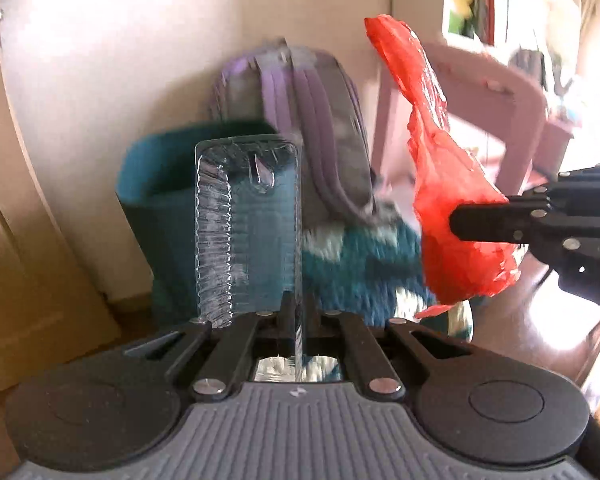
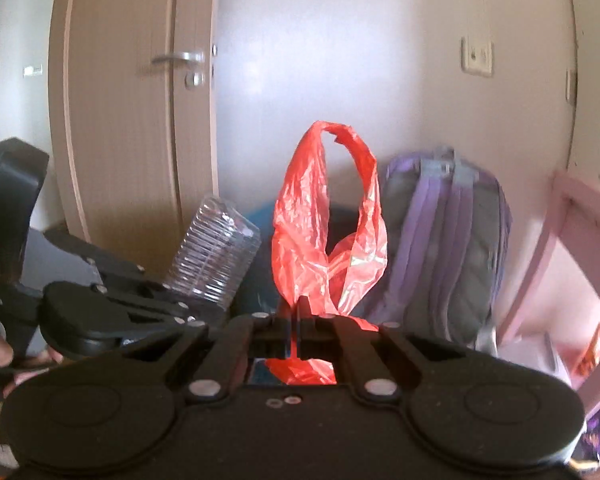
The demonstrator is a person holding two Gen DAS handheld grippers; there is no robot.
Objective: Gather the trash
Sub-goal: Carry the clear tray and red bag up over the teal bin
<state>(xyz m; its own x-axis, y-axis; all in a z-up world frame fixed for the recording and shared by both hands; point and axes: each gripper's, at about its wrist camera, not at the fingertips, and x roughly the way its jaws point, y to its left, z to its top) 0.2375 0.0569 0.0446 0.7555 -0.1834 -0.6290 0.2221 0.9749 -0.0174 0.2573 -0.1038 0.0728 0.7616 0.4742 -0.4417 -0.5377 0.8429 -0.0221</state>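
Clamped between the closed jaws of the left gripper (image 1: 298,312) is a clear plastic tray (image 1: 247,224), pinched by its lower right edge so that its long axis runs straight out ahead of the fingers and its ribbed face turns toward the lens; to the right of that claw and level with it, the right gripper (image 1: 460,222) reaches in from the side, jaws together on a red plastic bag (image 1: 448,216), whose crumpled body hangs at the fingertips while one handle loop stands up and away from them; from the right wrist view the bag (image 2: 324,236) rises directly ahead of the closed right gripper (image 2: 296,312), with the tray (image 2: 216,256) just to its left, tilted, near but apart from it; so both pieces are held, each in its own claw, side by side; beyond the left claw, dead ahead and lower, sits a teal bin (image 1: 168,200), probably the drop point, nearer the tray than the bag; behind it leans a purple backpack (image 1: 312,120) against the wall.
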